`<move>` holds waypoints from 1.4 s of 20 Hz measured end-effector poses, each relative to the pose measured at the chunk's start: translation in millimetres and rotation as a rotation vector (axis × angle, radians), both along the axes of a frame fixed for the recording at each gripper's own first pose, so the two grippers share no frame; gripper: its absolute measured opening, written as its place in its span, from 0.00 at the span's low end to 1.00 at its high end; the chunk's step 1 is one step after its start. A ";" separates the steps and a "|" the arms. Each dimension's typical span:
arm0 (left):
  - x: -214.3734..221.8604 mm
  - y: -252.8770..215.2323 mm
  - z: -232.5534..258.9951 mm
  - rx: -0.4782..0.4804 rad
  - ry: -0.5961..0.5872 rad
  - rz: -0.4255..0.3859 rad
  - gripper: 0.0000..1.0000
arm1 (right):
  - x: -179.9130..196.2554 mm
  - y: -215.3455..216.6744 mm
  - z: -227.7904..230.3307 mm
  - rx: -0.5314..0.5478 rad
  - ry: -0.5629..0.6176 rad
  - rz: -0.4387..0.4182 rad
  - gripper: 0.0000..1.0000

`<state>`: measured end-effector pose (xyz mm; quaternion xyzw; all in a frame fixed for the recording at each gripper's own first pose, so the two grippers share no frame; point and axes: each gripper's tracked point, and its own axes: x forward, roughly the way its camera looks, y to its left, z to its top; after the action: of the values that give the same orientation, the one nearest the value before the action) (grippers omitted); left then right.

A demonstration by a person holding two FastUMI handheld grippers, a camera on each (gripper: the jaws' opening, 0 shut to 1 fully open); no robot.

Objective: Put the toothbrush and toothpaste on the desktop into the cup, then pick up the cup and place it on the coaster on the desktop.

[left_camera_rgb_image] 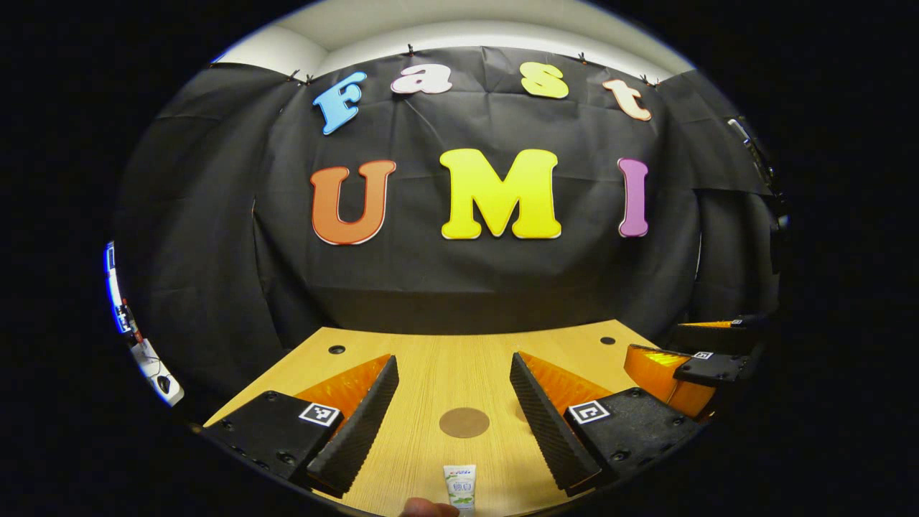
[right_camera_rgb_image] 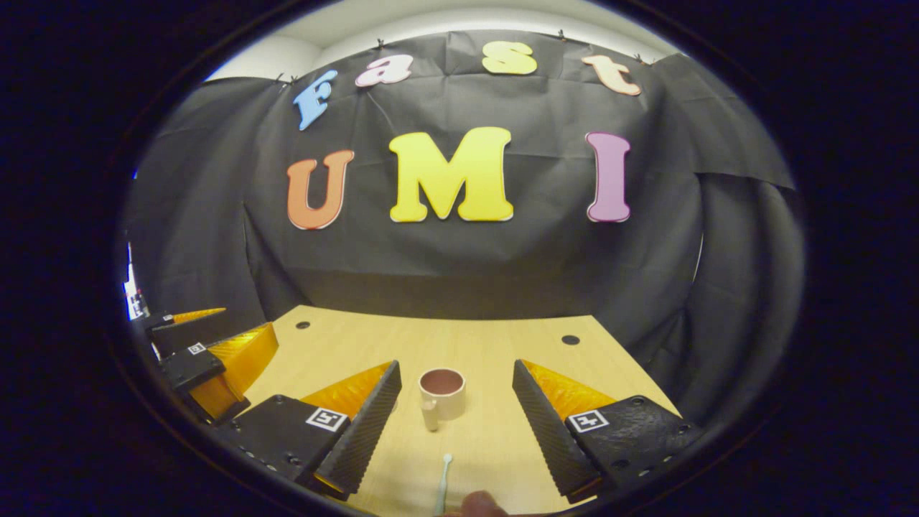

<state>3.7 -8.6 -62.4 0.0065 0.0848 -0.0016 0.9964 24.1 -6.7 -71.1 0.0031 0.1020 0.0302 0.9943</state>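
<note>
- Left claw (left_camera_rgb_image: 454,420) jaws wide apart, nothing between them, hovering over the tabletop (left_camera_rgb_image: 431,373); ribbed inner faces on its fingers.
- Right claw (right_camera_rgb_image: 454,424) also spread apart, holding nothing.
- One toothpaste (left_camera_rgb_image: 459,487) tube, flat on the wood at the bottom edge of the left gripper view, lower end cut off.
- One coaster (left_camera_rgb_image: 464,422), round brown disc, beyond the tube, between the left claw's fingers.
- One cup (right_camera_rgb_image: 441,393), cream with a handle and dark inside, upright between the right claw's fingers.
- One toothbrush (right_camera_rgb_image: 443,482), pale and thin, lying near the cup, handle cut off.
- Tabletop is light wood grain with two small dark holes near its far edge.
</note>
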 end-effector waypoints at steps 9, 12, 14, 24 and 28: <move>-43.0 -9.2 -114.1 -0.025 0.337 -0.034 1.00 | -22.0 -1.8 -130.4 -0.040 0.346 0.037 0.96; -57.9 -12.6 -148.8 -0.025 0.448 -0.042 1.00 | -24.7 5.4 -161.6 -0.041 0.433 0.038 0.96; -65.5 -11.7 -167.3 -0.027 0.503 -0.045 1.00 | -24.3 8.1 -183.1 -0.047 0.487 0.031 0.96; -78.5 -14.9 -229.6 -0.013 0.662 -0.043 1.00 | -24.2 12.1 -246.5 -0.068 0.675 0.026 0.93; -81.1 -11.6 -244.5 -0.019 0.708 -0.032 1.00 | -25.1 13.5 -252.6 -0.064 0.695 0.013 0.73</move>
<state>-77.4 -20.2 -306.9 -0.0024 0.4248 -0.0200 0.9051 -1.0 6.8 -323.7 -0.0188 0.4355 0.0304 0.8995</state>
